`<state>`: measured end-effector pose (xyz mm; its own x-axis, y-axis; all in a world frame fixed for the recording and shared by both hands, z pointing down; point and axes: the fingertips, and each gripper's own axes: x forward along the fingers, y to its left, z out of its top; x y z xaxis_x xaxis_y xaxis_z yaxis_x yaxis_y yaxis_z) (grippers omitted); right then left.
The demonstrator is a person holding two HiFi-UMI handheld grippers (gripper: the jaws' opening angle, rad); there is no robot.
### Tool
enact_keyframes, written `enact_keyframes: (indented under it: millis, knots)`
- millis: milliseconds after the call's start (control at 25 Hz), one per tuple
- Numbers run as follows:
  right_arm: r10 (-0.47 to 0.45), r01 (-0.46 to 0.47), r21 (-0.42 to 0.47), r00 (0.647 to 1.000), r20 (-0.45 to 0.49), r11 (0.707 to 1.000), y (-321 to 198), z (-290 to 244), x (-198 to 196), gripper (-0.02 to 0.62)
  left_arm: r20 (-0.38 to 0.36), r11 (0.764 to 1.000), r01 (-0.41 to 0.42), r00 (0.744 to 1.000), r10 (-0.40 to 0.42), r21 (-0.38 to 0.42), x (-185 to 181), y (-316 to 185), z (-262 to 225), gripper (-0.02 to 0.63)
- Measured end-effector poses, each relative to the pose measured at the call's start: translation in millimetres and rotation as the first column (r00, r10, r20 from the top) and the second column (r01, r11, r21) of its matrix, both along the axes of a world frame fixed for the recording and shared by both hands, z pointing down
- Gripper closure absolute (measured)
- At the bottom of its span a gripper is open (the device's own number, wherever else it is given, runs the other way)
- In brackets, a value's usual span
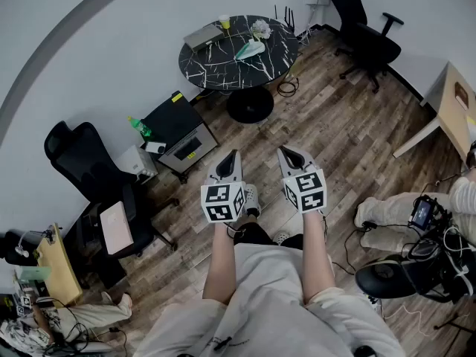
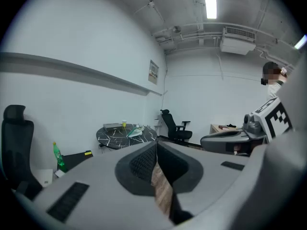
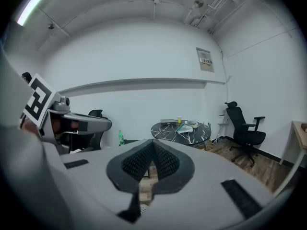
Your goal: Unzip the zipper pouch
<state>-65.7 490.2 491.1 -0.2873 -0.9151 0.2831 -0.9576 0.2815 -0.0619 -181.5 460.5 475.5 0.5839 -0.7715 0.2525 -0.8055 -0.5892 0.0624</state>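
Observation:
The zipper pouch [image 1: 250, 49], pale green, lies on a round black marble-patterned table [image 1: 201, 69] across the room, far beyond both grippers. It also shows small in the left gripper view, pouch [image 2: 134, 132], and in the right gripper view, pouch [image 3: 184, 127]. My left gripper [image 1: 232, 155] and right gripper [image 1: 286, 152] are held side by side at waist height over the wooden floor, pointing toward the table. Both are shut with nothing between the jaws, as the left gripper [image 2: 156, 145] and right gripper [image 3: 152, 145] views confirm.
On the table also sit a grey flat box [image 1: 202, 36] and a yellow cup [image 1: 224, 21]. A low black cabinet [image 1: 178, 132] with a green bottle [image 1: 140, 127] stands left of the path. Black office chairs [image 1: 364, 32] [image 1: 82, 162], a wooden desk [image 1: 457, 103] and a seated person's legs [image 1: 394, 218] ring the floor.

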Motion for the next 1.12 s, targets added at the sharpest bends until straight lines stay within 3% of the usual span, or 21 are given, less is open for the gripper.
enact_keyframes:
  millis: [400, 560, 760, 880, 1000, 1120]
  knots:
    - [0.0, 0.0, 0.009, 1.0, 0.004, 1.0, 3.0, 3.2, -7.2, 0.595, -0.001, 1.0, 0.008, 1.0, -0.008, 0.022, -10.5, 4.3, -0.2, 0.586]
    - [0.0, 0.0, -0.017, 1.0, -0.004, 1.0, -10.3, 4.5, -5.4, 0.595, -0.011, 1.0, 0.005, 1.0, -0.005, 0.014, -10.3, -7.7, -2.3, 0.584]
    - [-0.003, 0.003, 0.013, 1.0, 0.002, 1.0, -26.1, -2.1, -2.6, 0.587, -0.043, 1.0, 0.0, 0.999, 0.0, 0.009, -8.7, -24.0, -3.3, 0.583]
    - [-0.038, 0.038, 0.002, 0.999, 0.005, 0.999, -40.0, -1.9, -5.0, 0.514, -0.048, 1.0, 0.008, 0.999, -0.008, -0.002, -8.7, -40.3, -1.8, 0.559]
    - [-0.052, 0.052, -0.003, 0.998, 0.023, 0.999, -56.6, -2.0, -3.2, 0.492, -0.044, 1.0, 0.007, 0.999, -0.008, -0.014, -5.7, -59.7, -1.3, 0.491]
    - [-0.071, 0.072, -0.016, 0.996, 0.054, 0.997, -76.9, -0.3, 0.5, 0.446, -0.039, 1.0, 0.004, 0.999, -0.005, -0.021, -0.2, -83.2, 0.0, 0.465]
